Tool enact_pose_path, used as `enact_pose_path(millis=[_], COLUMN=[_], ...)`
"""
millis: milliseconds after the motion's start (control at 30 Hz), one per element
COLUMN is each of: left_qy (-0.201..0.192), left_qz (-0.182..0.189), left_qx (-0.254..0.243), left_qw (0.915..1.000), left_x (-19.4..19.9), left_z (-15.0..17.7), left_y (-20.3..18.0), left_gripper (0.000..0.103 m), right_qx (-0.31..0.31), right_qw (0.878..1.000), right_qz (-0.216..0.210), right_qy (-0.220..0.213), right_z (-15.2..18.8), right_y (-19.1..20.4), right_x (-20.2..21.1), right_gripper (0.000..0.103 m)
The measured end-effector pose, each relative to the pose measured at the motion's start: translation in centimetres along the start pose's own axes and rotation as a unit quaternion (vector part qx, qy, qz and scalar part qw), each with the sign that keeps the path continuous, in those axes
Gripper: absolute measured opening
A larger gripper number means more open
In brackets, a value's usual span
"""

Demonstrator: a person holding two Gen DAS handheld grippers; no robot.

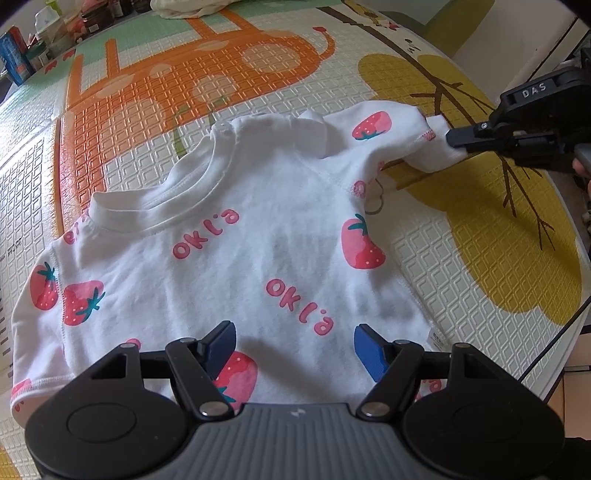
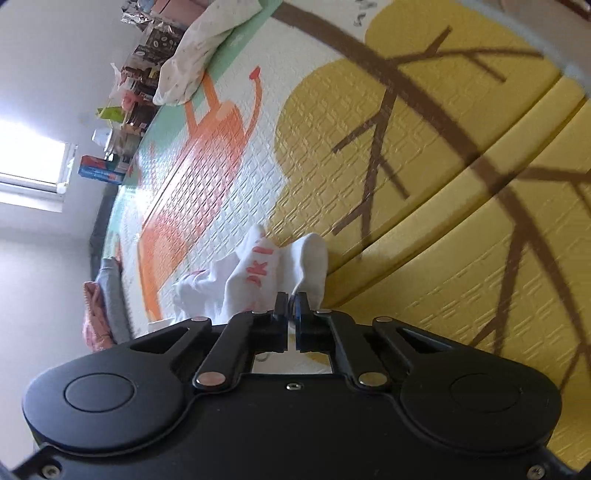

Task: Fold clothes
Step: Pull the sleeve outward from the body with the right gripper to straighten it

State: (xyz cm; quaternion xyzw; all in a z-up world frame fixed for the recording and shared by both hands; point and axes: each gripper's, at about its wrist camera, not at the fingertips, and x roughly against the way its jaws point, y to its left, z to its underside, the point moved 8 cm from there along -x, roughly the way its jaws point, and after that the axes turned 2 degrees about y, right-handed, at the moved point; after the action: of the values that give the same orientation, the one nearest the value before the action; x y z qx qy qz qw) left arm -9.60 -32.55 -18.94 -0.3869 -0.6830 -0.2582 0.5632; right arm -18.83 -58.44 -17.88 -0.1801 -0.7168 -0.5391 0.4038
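Note:
A small white T-shirt [image 1: 229, 266] with pink strawberries and pink lettering lies front up on the play mat, its neck toward the far side. My left gripper [image 1: 295, 339] hovers over the shirt's lower body, blue pads wide apart, nothing between them. At the right, my right gripper [image 1: 452, 140] is shut on the end of the shirt's right sleeve [image 1: 430, 147], which is stretched out sideways. In the right wrist view the jaws [image 2: 291, 299] are pinched together on that bunched white sleeve [image 2: 266, 273].
The patterned play mat [image 1: 461, 258] covers the whole surface; its edge runs along the right [image 1: 576, 332]. Boxes and jars [image 1: 22, 55] crowd the far left corner. A white cloth [image 1: 173, 9] lies at the far edge. Folded clothes [image 2: 103, 306] sit at the mat's end.

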Motion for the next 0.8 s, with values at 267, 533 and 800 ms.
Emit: enact_pose_path(millis=[267,533,800], left_qy=[0.006,0.011,0.016], left_qz=[-0.001,0.002,0.002], left_qx=[0.0,-0.003,-0.008], left_qw=[1.0,0.9999,0.9998], left_x=[-0.3,-0.4,-0.5], left_z=[0.3,0.9,1.1], left_y=[0.0,-0.1,-0.3], left_gripper=[0.073,0.073,0.075], right_qx=[0.029,0.048,0.088], right_qw=[0.997,0.989,0.977], right_qz=[0.057,0.127,0.191], right_qy=[-0.036,-0.051,-0.036], right_z=[-1.6,-3.1,-3.2], right_y=[-0.7,-2.3,-3.4], right_x=[3.4,5.2,3.4], right_gripper=[0.001,0.001,0.001])
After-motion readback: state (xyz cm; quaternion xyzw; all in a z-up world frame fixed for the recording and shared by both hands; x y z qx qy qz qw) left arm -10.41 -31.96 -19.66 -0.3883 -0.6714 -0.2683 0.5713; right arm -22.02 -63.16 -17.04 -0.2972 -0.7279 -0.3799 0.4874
